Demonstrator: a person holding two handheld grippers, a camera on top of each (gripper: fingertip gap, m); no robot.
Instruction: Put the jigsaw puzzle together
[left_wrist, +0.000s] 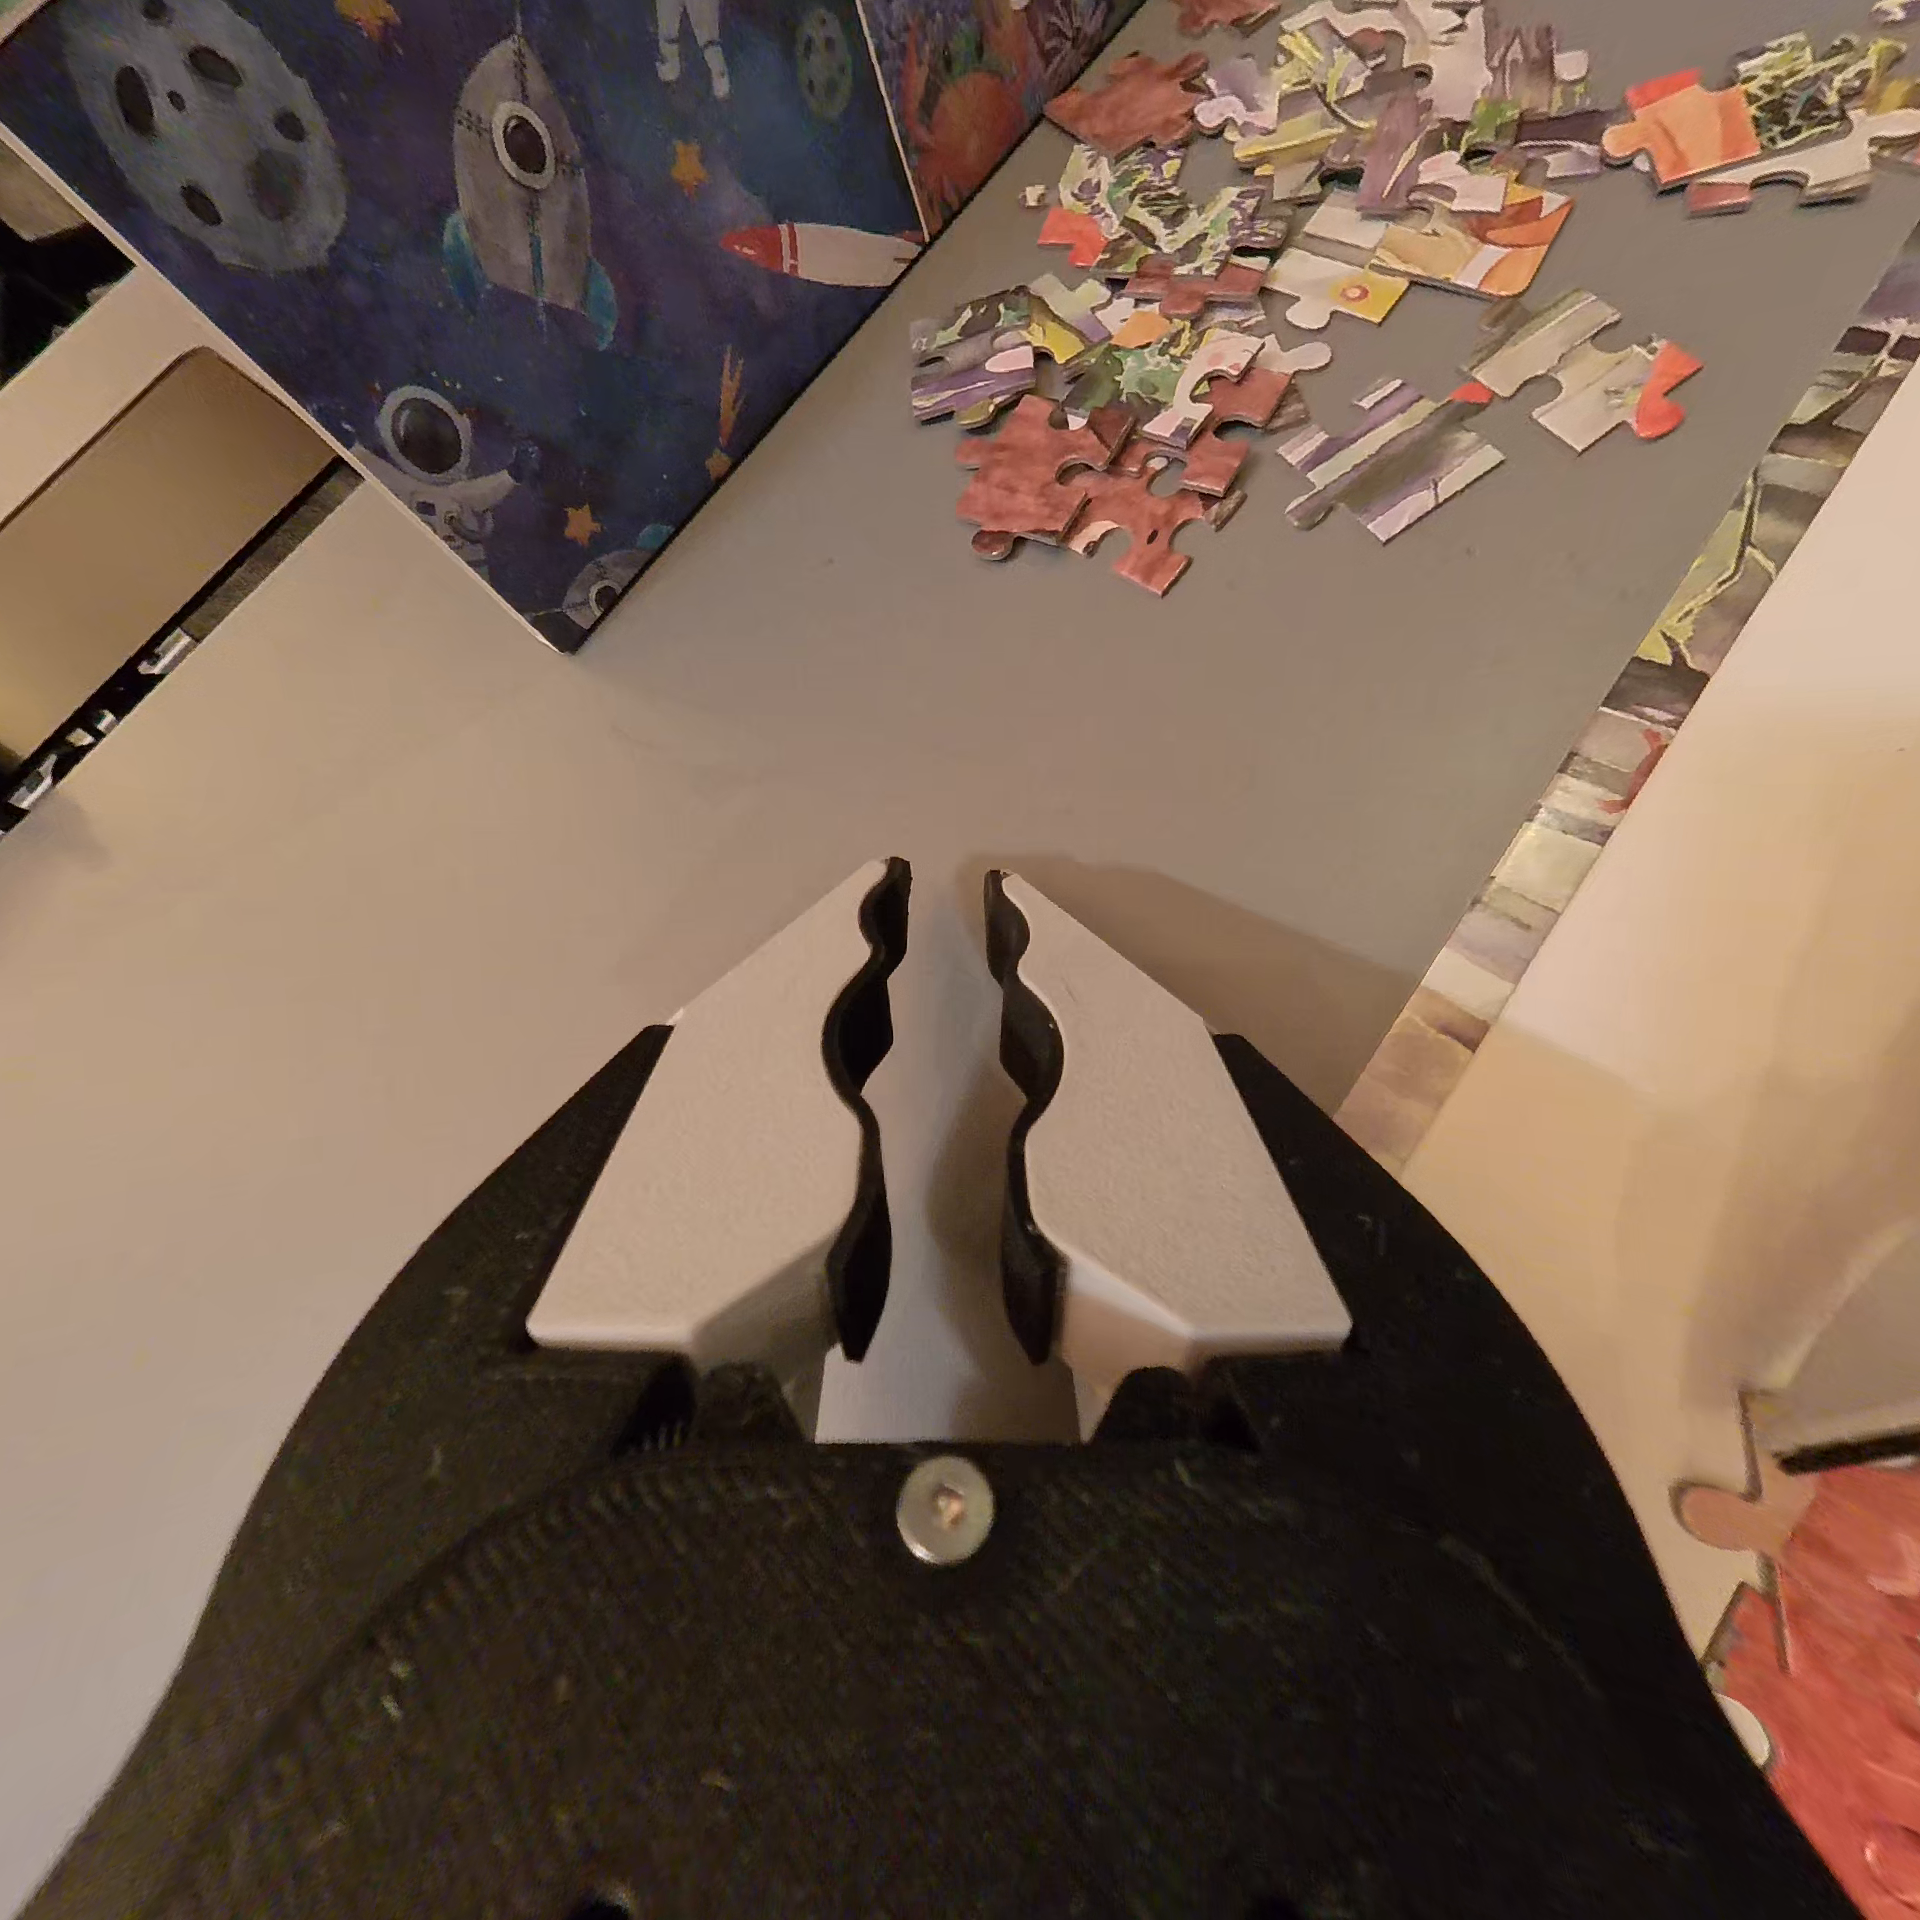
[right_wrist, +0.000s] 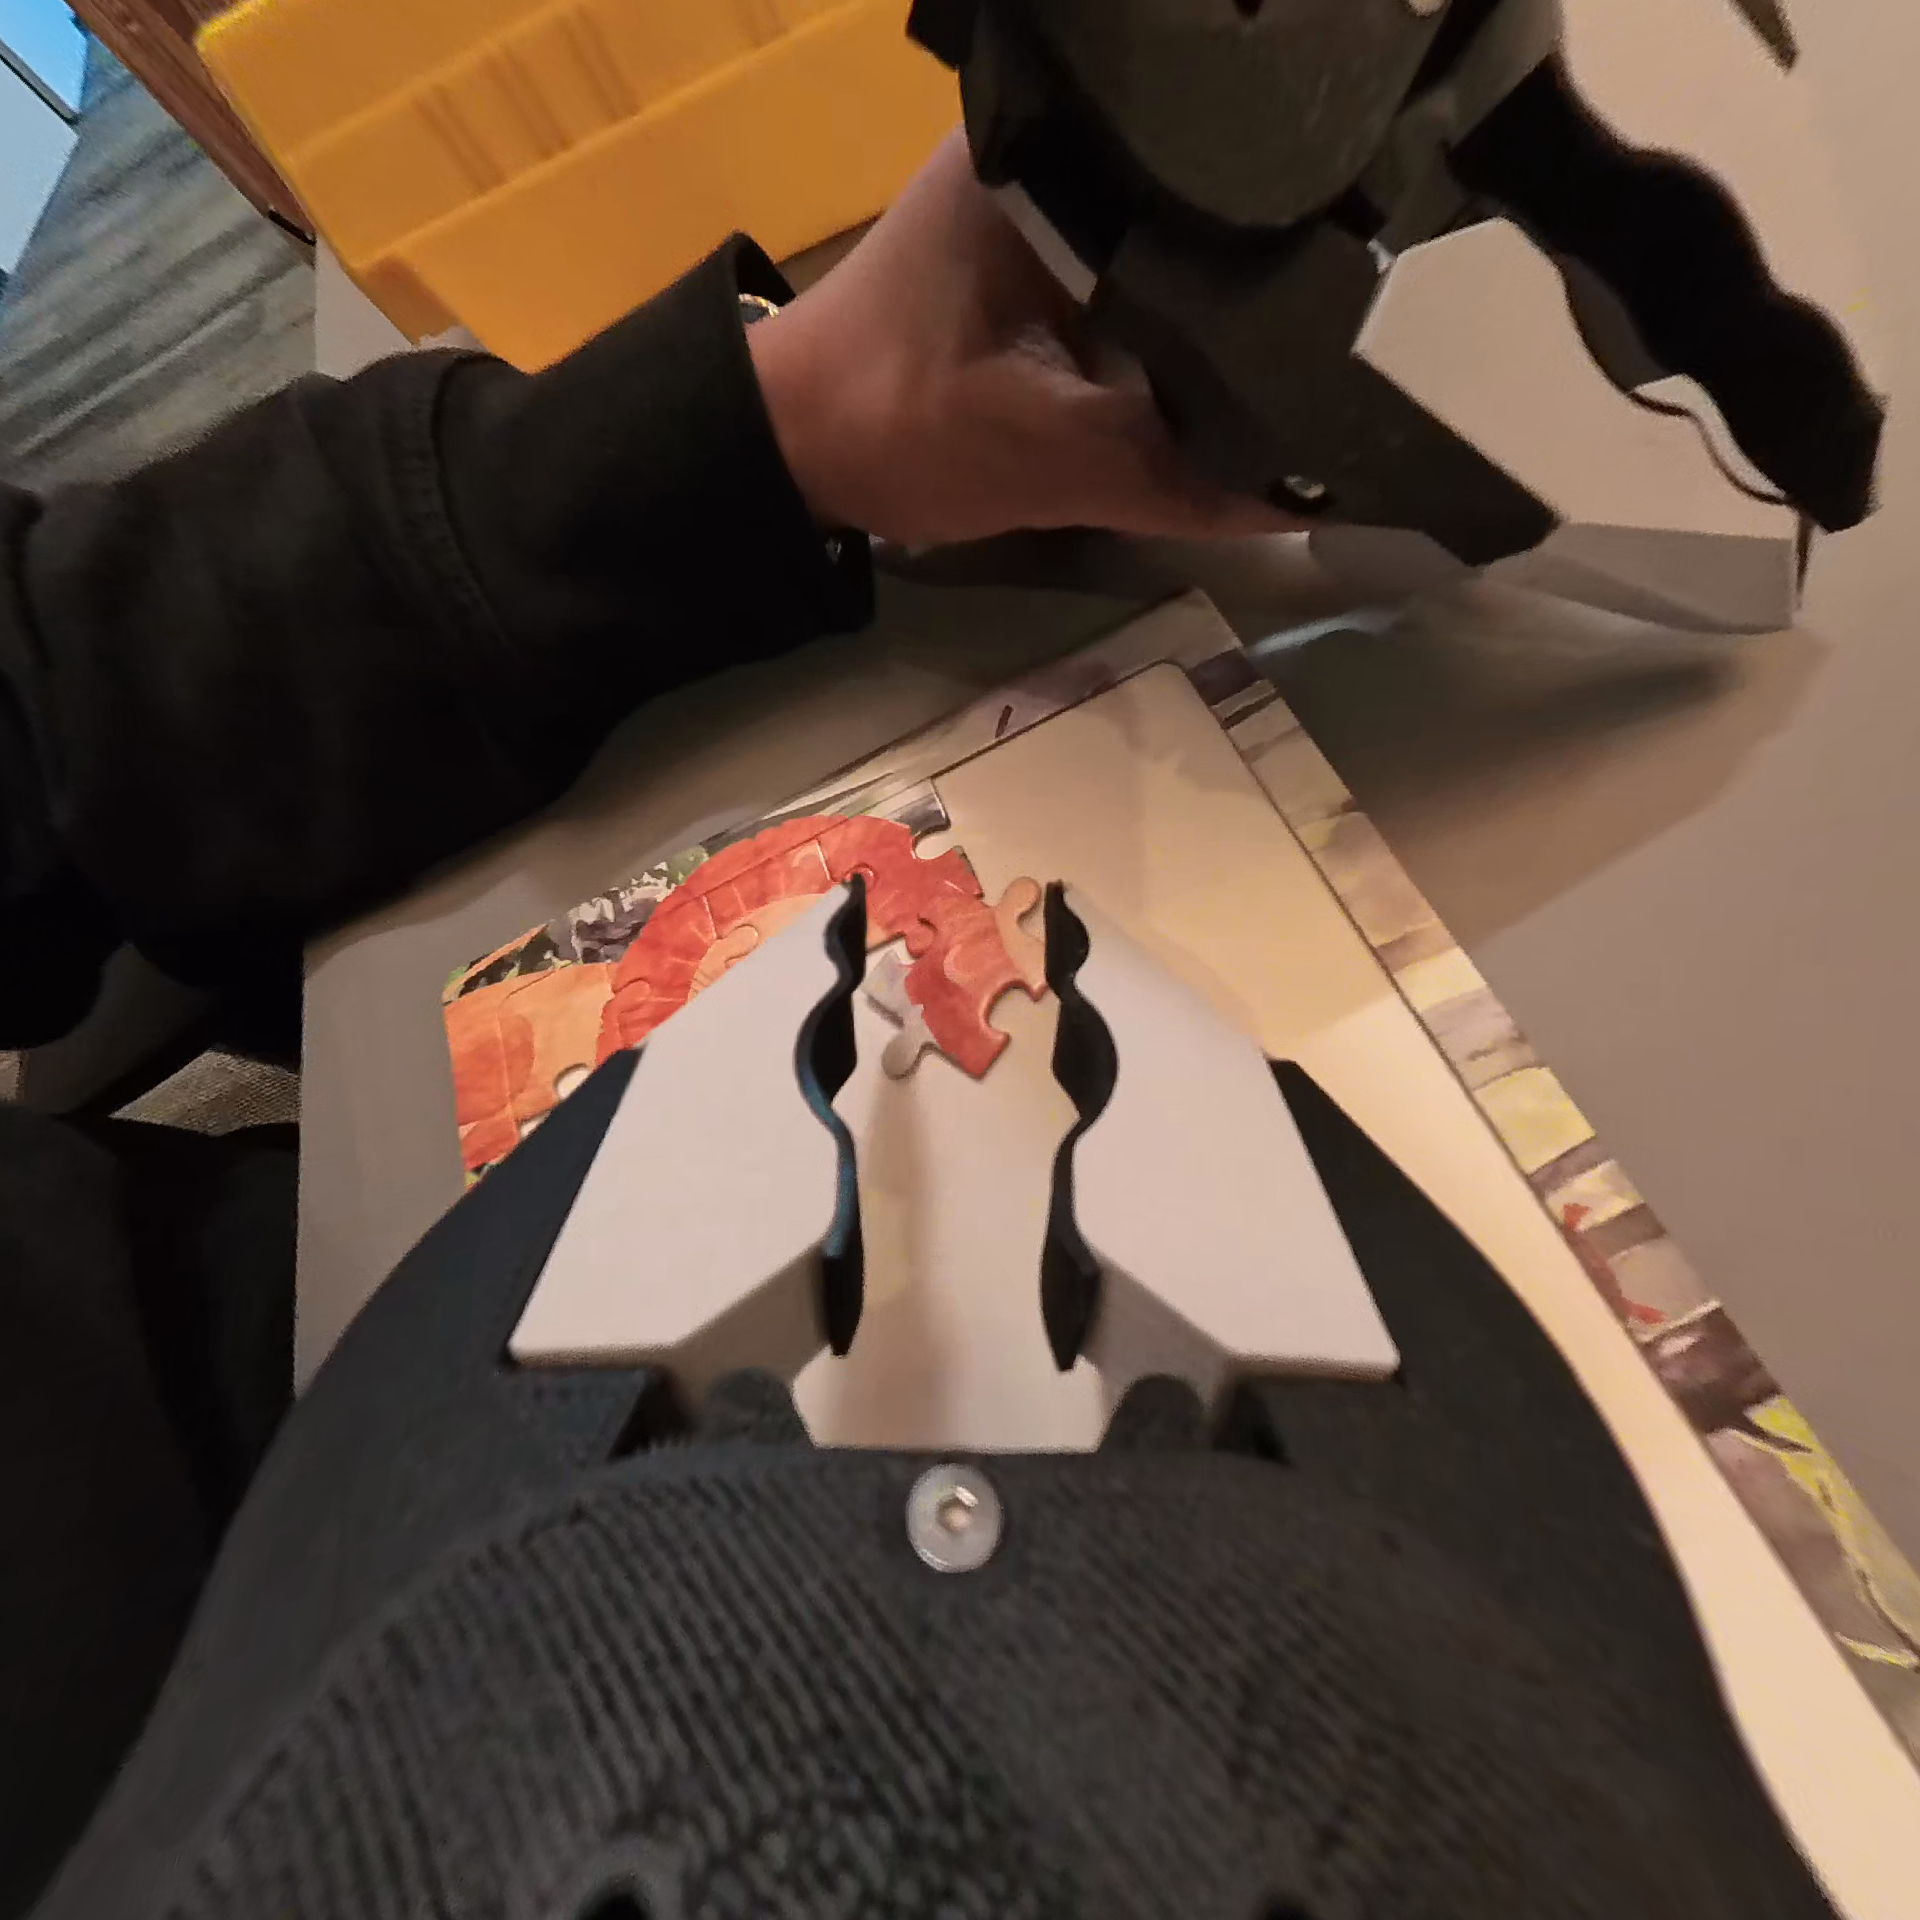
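Left wrist view: the left gripper (left_wrist: 943, 883) points across a pale counter (left_wrist: 416, 883), its jaws slightly parted with a narrow gap and nothing between them. Bare counter lies straight ahead of the tips and off to the left. Farther ahead and to the right, a heap of loose puzzle pieces (left_wrist: 1247, 301) is scattered on the counter, many overlapping, some brown-red, others purple, green and orange. A tall box printed with rockets and moons (left_wrist: 468, 260) stands at the upper left, its near corner resting on the counter, well apart from the gripper. Along the right edge runs the printed border of the puzzle tray (left_wrist: 1621, 748), with joined red pieces showing at the lower right corner.

Right wrist view: the right gripper (right_wrist: 954, 894) hangs over the puzzle tray (right_wrist: 1351, 987), jaws spread, holding nothing. Between and just beyond its tips lies a curved red run of joined pieces (right_wrist: 935, 935) in the tray's near-left part; the rest of the tray's pale floor is bare. The left gripper (right_wrist: 1558, 312) appears above, held by a hand (right_wrist: 935, 416) in a dark sleeve, just past the tray's far corner. A yellow bin (right_wrist: 561, 156) sits at the upper left beyond the sleeve.
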